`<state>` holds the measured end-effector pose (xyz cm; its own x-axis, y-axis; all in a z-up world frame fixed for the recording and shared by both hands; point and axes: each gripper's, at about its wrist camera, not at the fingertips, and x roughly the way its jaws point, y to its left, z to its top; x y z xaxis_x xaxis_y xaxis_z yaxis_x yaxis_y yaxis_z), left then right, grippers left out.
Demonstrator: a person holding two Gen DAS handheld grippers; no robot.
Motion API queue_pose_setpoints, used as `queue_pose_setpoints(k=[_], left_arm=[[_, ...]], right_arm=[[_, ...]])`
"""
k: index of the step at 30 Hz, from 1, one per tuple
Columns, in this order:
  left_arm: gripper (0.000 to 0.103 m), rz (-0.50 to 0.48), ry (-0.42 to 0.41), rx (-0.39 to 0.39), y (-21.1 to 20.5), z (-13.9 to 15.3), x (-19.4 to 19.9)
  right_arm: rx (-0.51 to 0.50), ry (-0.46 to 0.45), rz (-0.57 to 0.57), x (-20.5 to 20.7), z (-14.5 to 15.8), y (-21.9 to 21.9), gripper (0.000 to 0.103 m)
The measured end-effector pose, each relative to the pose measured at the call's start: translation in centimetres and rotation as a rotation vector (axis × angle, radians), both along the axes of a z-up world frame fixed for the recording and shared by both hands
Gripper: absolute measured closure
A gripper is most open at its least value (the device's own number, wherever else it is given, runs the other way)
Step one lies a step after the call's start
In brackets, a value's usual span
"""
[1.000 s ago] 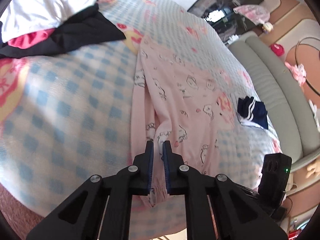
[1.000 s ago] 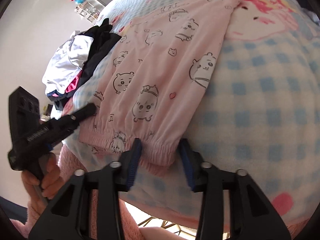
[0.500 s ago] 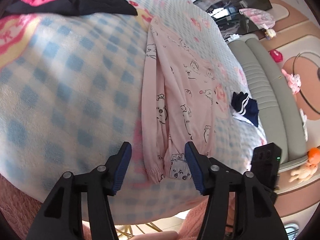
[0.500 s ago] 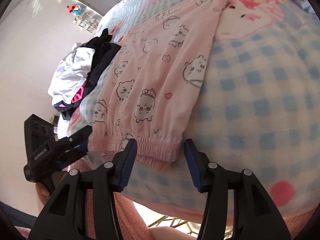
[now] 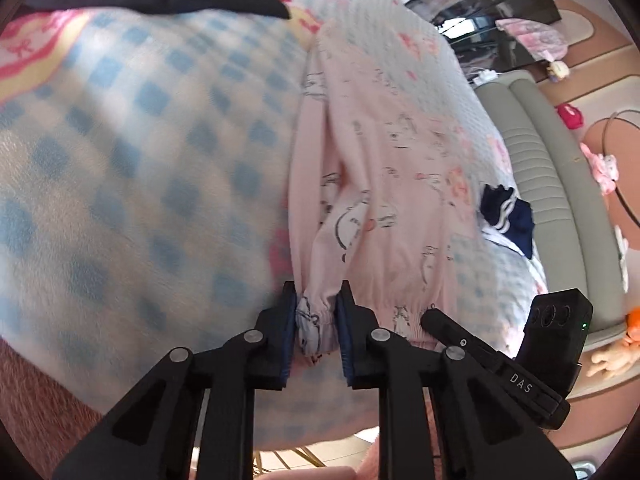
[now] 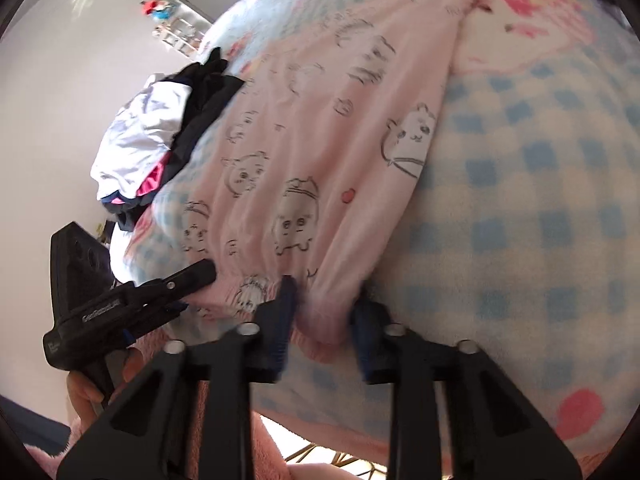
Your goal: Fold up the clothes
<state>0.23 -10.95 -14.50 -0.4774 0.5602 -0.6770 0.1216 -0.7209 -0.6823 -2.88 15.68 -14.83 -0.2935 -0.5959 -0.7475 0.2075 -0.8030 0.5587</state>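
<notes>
- Left wrist view: the left gripper (image 5: pixel 316 314) is partly closed, its two blue pads on either side of the gathered elastic hem of the pink pajama pants (image 5: pixel 384 184); the pads seem to touch the cloth, but I cannot tell if they really clamp it.
- Right wrist view: the right gripper (image 6: pixel 324 312) is a little wider, and its fingers stand on both sides of the other corner of the same hem, where the cloth bunches up between them; whether it presses firmly is also not clear.
- Both grippers point forward over the near edge of the bed, low and close to the blanket (image 5: pixel 120 160). A hand (image 6: pixel 86 390) under the left gripper holds its handle, seen at the lower left of the right wrist view.
- The pants lie flat along the blue-checked blanket, the waist end near, the legs going away.
- Farther left, a pile of clothes (image 6: pixel 152 144) in white, black and pink rests on the bed, apart from the pants.
- On the right, a dark blue garment (image 5: pixel 508 216) lies near the bed edge, beside a grey sofa (image 5: pixel 552 184).
</notes>
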Motion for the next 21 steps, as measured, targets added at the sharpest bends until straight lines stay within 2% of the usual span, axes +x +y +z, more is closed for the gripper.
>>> queue_pose_setpoints(k=[6,9,11,12,14,18,21], left_arm=[[0.086,0.004,0.014,-0.036,0.6,0.8,0.5],[0.082,0.005,0.021,-0.063,0.3,0.9,0.4],[0.071,0.006,0.025,-0.081,0.2,1.0,0.4],[0.069,0.007,0.027,-0.09,0.1,1.0,0.4],[0.065,0.008,0.032,-0.108,-0.1,1.1,0.4],[0.061,-0.007,0.058,-0.115,-0.1,1.7,-1.0],[0.061,-0.028,0.074,-0.117,0.4,2.1,-3.1]], right_arm=[[-0.044,0.088,0.007,1.1,4.5,1.2,0.089],[0.02,0.071,0.008,1.1,3.6,0.8,0.089],[0.068,-0.012,0.009,1.0,1.3,0.8,0.086],[0.092,-0.058,0.01,1.0,0.1,0.8,0.084],[0.117,-0.077,0.009,1.2,0.2,0.7,0.082],[0.205,0.094,0.025,1.3,4.3,0.0,0.078],[0.223,0.14,-0.015,0.2,5.9,0.9,0.073]])
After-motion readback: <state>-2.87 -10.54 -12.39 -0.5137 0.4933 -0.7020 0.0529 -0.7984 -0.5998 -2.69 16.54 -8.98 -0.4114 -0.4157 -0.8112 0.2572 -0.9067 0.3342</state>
